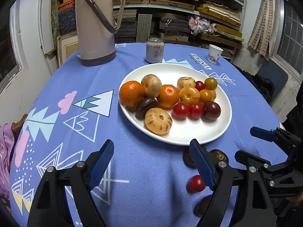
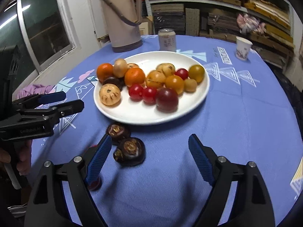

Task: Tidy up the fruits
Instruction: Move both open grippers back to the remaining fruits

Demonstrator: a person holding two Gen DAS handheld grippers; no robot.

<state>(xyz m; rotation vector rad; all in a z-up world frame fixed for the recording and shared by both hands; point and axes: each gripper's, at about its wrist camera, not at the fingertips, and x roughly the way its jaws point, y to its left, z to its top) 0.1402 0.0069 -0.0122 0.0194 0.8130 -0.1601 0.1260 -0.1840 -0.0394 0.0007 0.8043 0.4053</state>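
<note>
A white plate (image 1: 198, 136) (image 2: 132, 116) holds several fruits: oranges (image 1: 131, 93), red cherry tomatoes (image 1: 181, 110), yellow tomatoes, dark plums (image 2: 167, 99) and striped tan fruits (image 1: 158, 121). Loose on the blue cloth near the plate's front edge lie two dark water chestnuts (image 2: 130, 151) (image 2: 117, 130), a red cherry tomato (image 1: 197, 183) and a dark fruit (image 1: 203, 205). My left gripper (image 1: 151, 164) is open and empty, left of the loose fruits. My right gripper (image 2: 149, 158) is open, with the nearer chestnut between its fingers, untouched.
A tan thermos (image 1: 95, 22), a drink can (image 1: 154, 50) and a paper cup (image 1: 215, 54) stand at the back of the round table. Shelves of stacked boards fill the wall behind. A purple cloth (image 2: 34, 90) lies at the table's left edge.
</note>
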